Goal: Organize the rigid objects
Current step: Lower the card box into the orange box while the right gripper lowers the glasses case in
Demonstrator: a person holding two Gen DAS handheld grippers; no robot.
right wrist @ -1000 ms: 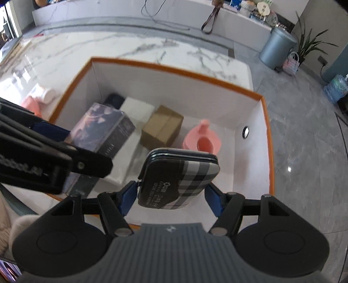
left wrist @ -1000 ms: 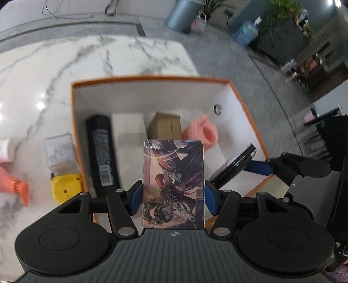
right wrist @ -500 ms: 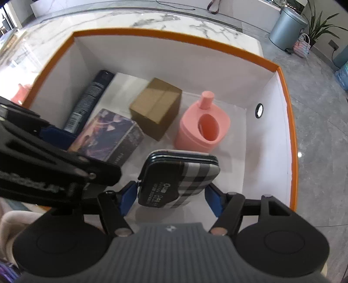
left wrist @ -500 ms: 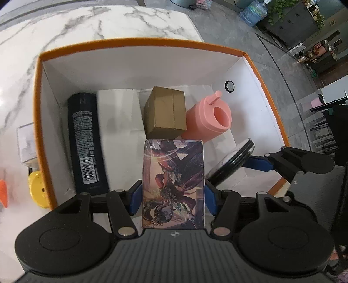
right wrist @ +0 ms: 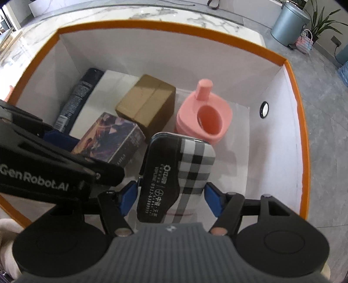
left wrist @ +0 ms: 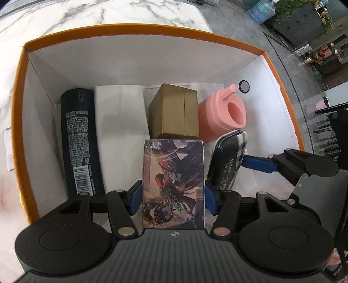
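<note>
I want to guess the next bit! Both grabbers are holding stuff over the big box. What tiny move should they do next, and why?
Probably lower both a little further, then let go. The left gripper is shut on the picture card box and the right gripper on the plaid case. Both are inside the orange-rimmed box, over bare floor in front of the cardboard box and the pink cup.

A white marble table (left wrist: 134,13) carries the orange-rimmed box (left wrist: 139,29) (white inside).
</note>
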